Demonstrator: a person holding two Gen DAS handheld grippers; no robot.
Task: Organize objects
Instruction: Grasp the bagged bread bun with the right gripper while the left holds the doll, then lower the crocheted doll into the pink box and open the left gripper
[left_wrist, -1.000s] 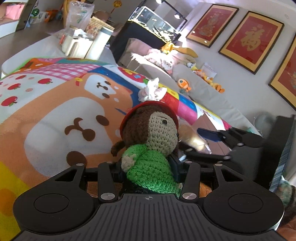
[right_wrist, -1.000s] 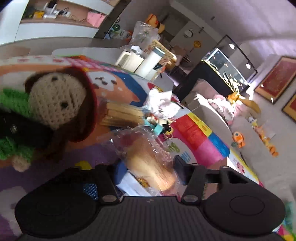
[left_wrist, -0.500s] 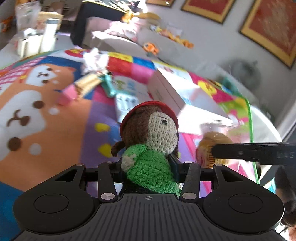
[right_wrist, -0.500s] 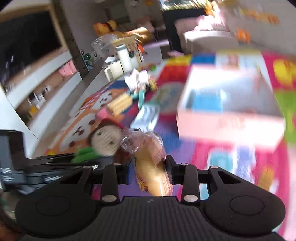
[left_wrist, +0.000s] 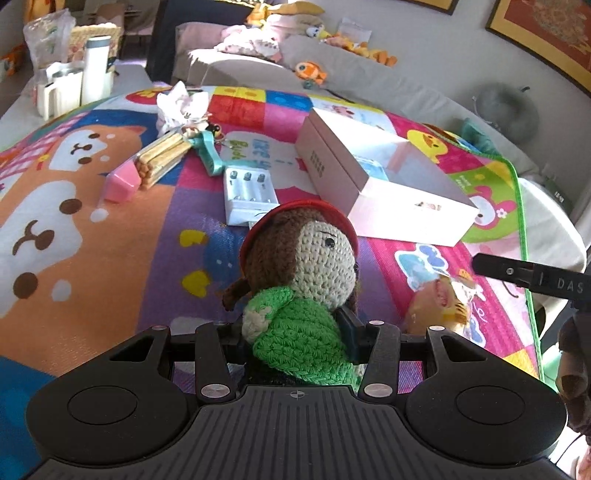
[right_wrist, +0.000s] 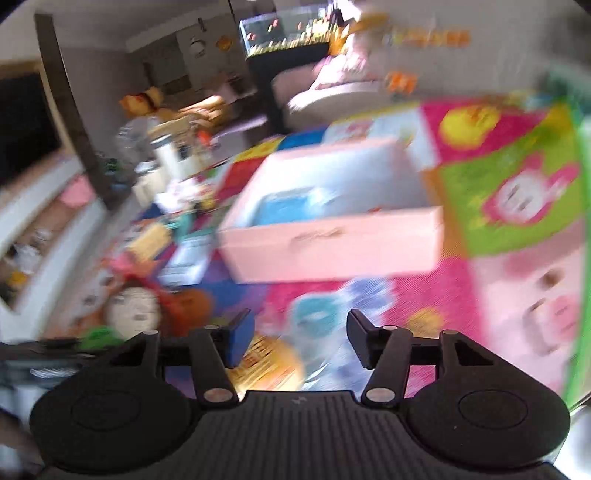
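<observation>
My left gripper (left_wrist: 295, 325) is shut on a crocheted doll (left_wrist: 299, 273) with brown hair, a red hat and green clothes, held above the mat. The doll also shows blurred in the right wrist view (right_wrist: 133, 310). My right gripper (right_wrist: 299, 339) is open, its jaws wide apart, with a wrapped bread bun (right_wrist: 269, 362) lying below them on the mat. The bun also shows in the left wrist view (left_wrist: 439, 299), under the right gripper's finger (left_wrist: 524, 275). An open pink box (left_wrist: 373, 177) stands ahead; it is blurred in the right wrist view (right_wrist: 332, 221).
On the colourful play mat (left_wrist: 92, 229) lie a white battery case (left_wrist: 249, 194), a biscuit pack (left_wrist: 162, 158), a pink block (left_wrist: 122, 182), a teal keychain (left_wrist: 208, 149) and crumpled tissue (left_wrist: 181, 105). Cups and a bottle (left_wrist: 96, 70) stand at the far left. A sofa (left_wrist: 332, 70) lies beyond.
My right gripper has opened and let go of the wrapped bun, which now lies on the mat. Both grippers have swung toward the pink box. The left still holds the doll.
</observation>
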